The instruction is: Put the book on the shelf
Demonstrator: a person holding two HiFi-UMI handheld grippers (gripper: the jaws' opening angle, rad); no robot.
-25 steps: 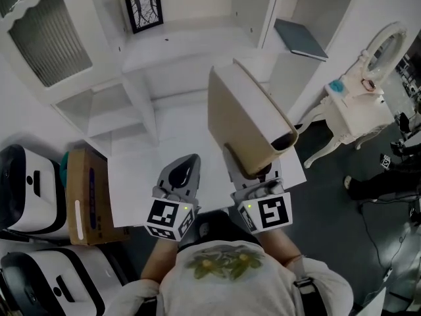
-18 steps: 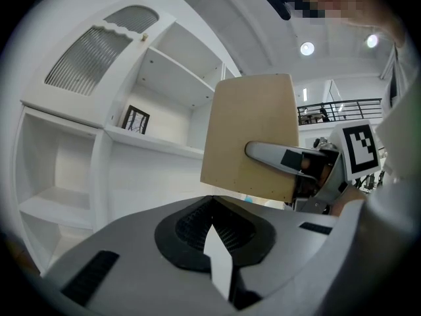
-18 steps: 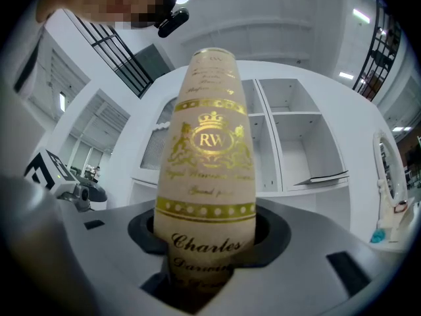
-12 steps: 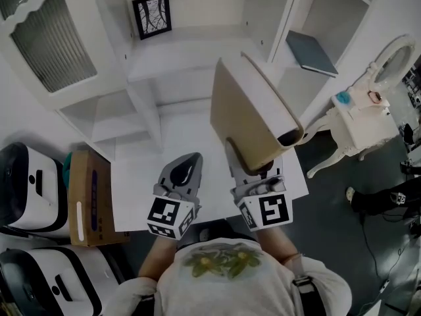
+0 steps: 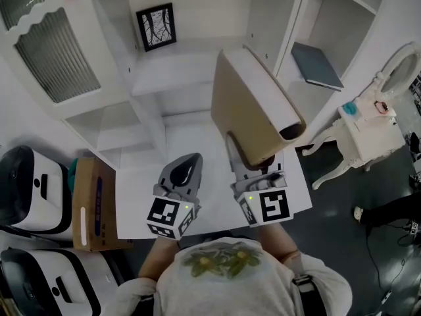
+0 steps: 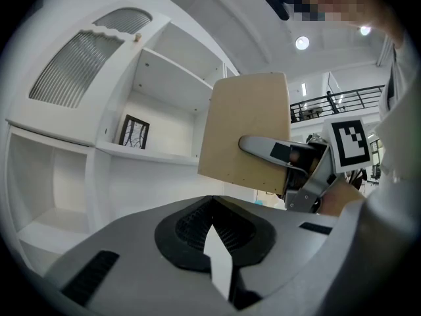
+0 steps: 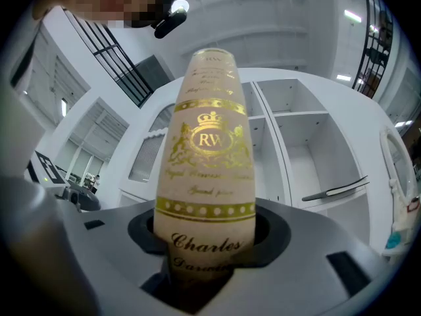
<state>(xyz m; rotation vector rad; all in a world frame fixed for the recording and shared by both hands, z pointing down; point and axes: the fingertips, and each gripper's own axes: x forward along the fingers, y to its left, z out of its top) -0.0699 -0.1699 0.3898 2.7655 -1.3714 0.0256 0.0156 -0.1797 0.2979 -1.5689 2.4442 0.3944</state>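
Head view showed the book (image 5: 253, 107), a tan hardback, clamped at its lower end by the right gripper (image 5: 253, 158), with the jaws pressed on its two covers. The book stood out from those jaws along their own line, so its long axis ran from the lower middle of the frame up and slightly left toward the white shelf unit (image 5: 191, 68). Its far end overlapped the shelf ledge in the picture, though whether it touched could not be told. The right gripper view confirmed the grip: the gold-printed spine faced the camera and rose straight out from between the jaws, with open compartments behind it to the right. The left gripper (image 5: 187, 162) sat just beside the right one, at lower centre-left. Its jaws were closed together on nothing, and it stood apart from the book's broad cover, which filled the upper right of its own view. The compartment with the framed picture (image 5: 156, 26) lay above and left of the book's far end, and the bay holding a dark slim volume (image 5: 318, 66) lay above and right. By my reading, the placement depended on the right hand alone, which would have to push the book onward along its own length into a bay.
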